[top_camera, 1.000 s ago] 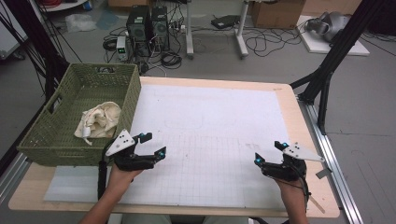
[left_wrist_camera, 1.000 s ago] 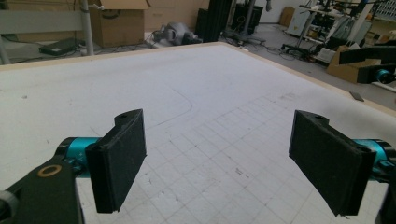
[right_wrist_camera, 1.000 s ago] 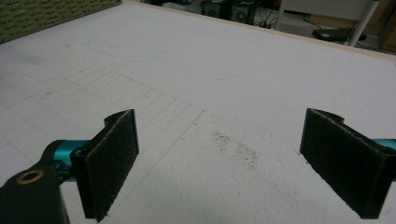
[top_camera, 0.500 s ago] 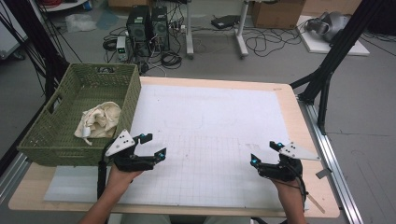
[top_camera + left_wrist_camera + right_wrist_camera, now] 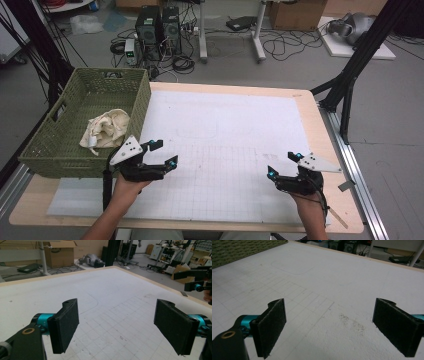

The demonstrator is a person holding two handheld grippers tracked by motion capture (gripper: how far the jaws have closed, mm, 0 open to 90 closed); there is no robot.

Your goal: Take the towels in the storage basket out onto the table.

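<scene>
Both tools gape wide over the table (image 5: 235, 125) (each empty): left tool (image 5: 164, 153) at eight o'clock, right tool (image 5: 283, 164) at four.

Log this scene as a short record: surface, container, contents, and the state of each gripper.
surface: wooden table covered by a white gridded mat
container: green woven basket at the table's left side
contents: crumpled cream cloth inside the basket
left gripper: open, holding nothing, over the mat just right of the basket
right gripper: open, holding nothing, over the mat near the table's right edge
mark on mat: dark speckled smudge ahead of the right gripper
</scene>
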